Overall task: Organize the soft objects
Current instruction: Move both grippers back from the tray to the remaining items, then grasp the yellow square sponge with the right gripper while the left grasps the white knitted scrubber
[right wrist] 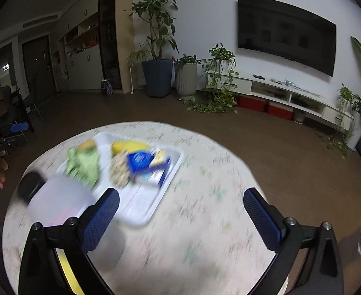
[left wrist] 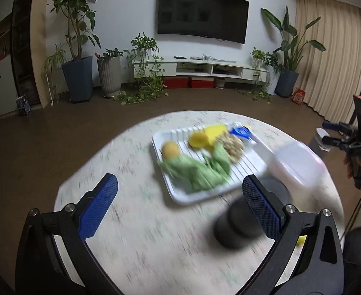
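Note:
A white ridged tray [left wrist: 180, 196] [right wrist: 141, 211] lies on the round table. On it are a green cloth [left wrist: 200, 172] [right wrist: 83, 164], yellow soft pieces [left wrist: 197, 139] [right wrist: 128, 146], an orange ball [left wrist: 170, 149], a beige speckled lump [left wrist: 232, 143] [right wrist: 119, 172] and a blue packet [left wrist: 240, 131] [right wrist: 143, 163]. My left gripper [left wrist: 180, 209] is open and empty, above the table just short of the tray. My right gripper [right wrist: 180, 218] is open and empty, right of the tray's near corner. Both views are blurred by motion.
A translucent white tub [left wrist: 296, 164] [right wrist: 57, 201] stands beside the tray. A dark round object [left wrist: 239, 226] [right wrist: 31, 186] lies next to it. The table [left wrist: 143, 245] has a pale patterned cloth. Plants, a TV and a low cabinet stand at the far wall.

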### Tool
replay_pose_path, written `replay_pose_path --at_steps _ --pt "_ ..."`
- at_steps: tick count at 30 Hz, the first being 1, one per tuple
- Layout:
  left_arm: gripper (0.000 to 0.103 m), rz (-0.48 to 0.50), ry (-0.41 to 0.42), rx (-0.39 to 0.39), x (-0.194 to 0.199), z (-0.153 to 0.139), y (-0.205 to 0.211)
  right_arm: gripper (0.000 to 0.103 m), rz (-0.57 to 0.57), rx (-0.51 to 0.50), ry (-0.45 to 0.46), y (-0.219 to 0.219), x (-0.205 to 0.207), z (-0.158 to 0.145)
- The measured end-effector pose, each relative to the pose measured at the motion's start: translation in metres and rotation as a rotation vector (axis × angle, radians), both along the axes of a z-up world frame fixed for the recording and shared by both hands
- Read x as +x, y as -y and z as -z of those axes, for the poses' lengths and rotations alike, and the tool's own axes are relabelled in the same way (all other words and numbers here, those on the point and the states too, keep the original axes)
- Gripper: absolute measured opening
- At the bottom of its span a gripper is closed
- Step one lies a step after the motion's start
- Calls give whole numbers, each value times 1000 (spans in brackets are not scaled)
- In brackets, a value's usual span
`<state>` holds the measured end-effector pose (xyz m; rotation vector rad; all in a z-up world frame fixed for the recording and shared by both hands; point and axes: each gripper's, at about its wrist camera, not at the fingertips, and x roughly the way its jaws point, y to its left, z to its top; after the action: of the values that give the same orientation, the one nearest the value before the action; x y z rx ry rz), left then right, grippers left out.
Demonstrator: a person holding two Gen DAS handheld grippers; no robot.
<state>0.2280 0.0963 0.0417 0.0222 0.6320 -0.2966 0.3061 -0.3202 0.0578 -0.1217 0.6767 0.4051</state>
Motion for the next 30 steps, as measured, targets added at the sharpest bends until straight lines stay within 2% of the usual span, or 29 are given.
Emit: replay_pose_path --at_steps 5,10,14,17,22,27,30 --pt "103 -3 0 1 -66 15 14 103 10 37 -47 -8 -76 20" --pt "103 1 -51 0 -121 41 35 103 23 48 -102 -37 -134 44" --pt "103 25 -101 10 -154 61 59 103 20 62 -137 -63 -165 60" --pt "103 50 -120 57 -173 76 78 103 29 48 -144 -78 -180 73" --pt "103 21 -133 75 -178 88 91 103 67 23 -168 -92 -184 83" --pt "103 -40 -213 90 -161 105 89 103 112 -5 -195 -97 -175 86" --pt "103 -74 -269 56 -153 116 81 103 101 -34 -194 -108 -170 88"
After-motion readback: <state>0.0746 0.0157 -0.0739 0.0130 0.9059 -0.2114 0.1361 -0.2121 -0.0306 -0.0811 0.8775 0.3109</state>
